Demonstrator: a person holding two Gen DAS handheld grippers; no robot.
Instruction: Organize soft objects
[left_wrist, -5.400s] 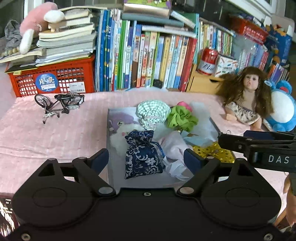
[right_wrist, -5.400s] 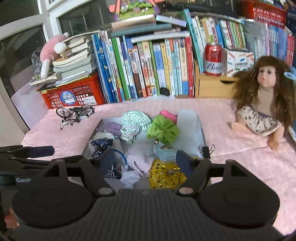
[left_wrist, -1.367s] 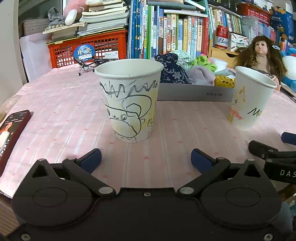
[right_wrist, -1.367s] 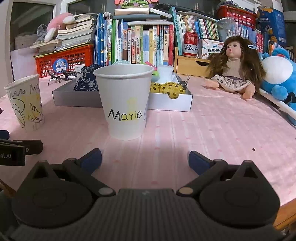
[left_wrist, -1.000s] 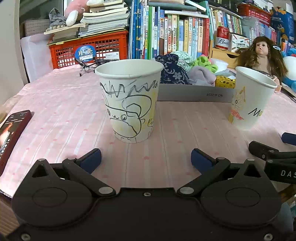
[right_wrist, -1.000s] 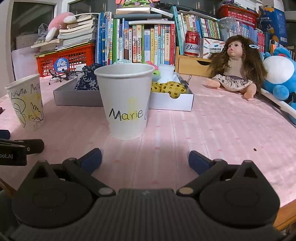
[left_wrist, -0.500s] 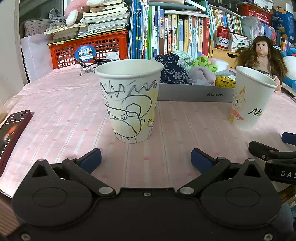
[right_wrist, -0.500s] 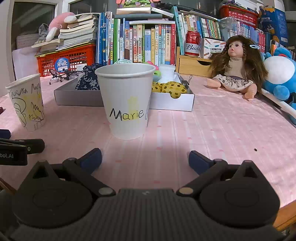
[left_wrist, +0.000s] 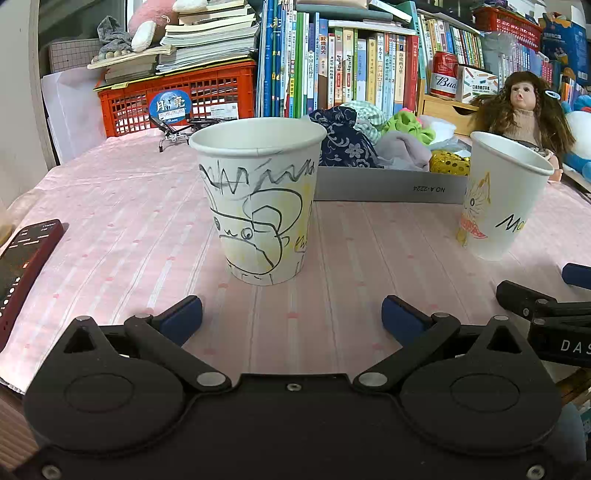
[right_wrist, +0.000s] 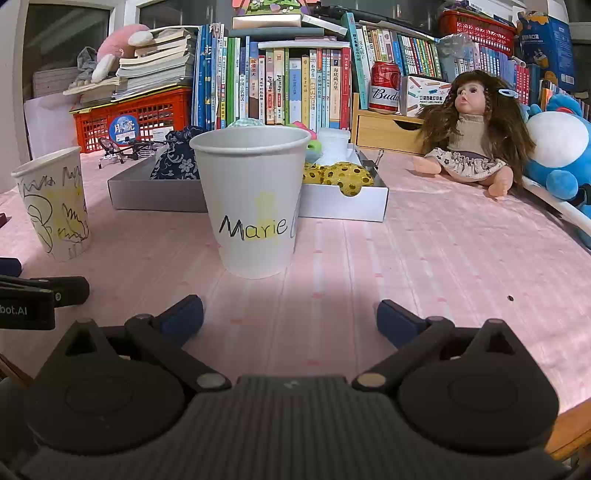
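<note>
A shallow grey box (left_wrist: 388, 186) holds soft things: a navy floral pouch (left_wrist: 341, 142), a green-checked pouch (left_wrist: 364, 112), a green scrunchie (left_wrist: 406, 127), a pale cloth (left_wrist: 402, 151) and a gold sequin piece (left_wrist: 448, 162). A doodled paper cup (left_wrist: 258, 199) stands just ahead of my open, empty left gripper (left_wrist: 291, 317). A cup marked "Marie" (right_wrist: 255, 203) stands just ahead of my open, empty right gripper (right_wrist: 290, 315). The box (right_wrist: 155, 194) lies behind both cups.
A doll (right_wrist: 476, 129) and a blue plush (right_wrist: 557, 147) sit at the right. A row of books (left_wrist: 332, 74), a red crate (left_wrist: 177, 98), a toy bicycle (left_wrist: 181, 127) and a beer can (right_wrist: 386, 86) line the back. A phone (left_wrist: 22, 266) lies at the left edge.
Since 5.4 s ago both grippers dropped from above the box to table level near the front edge, behind the two cups. Over the last second almost nothing has moved.
</note>
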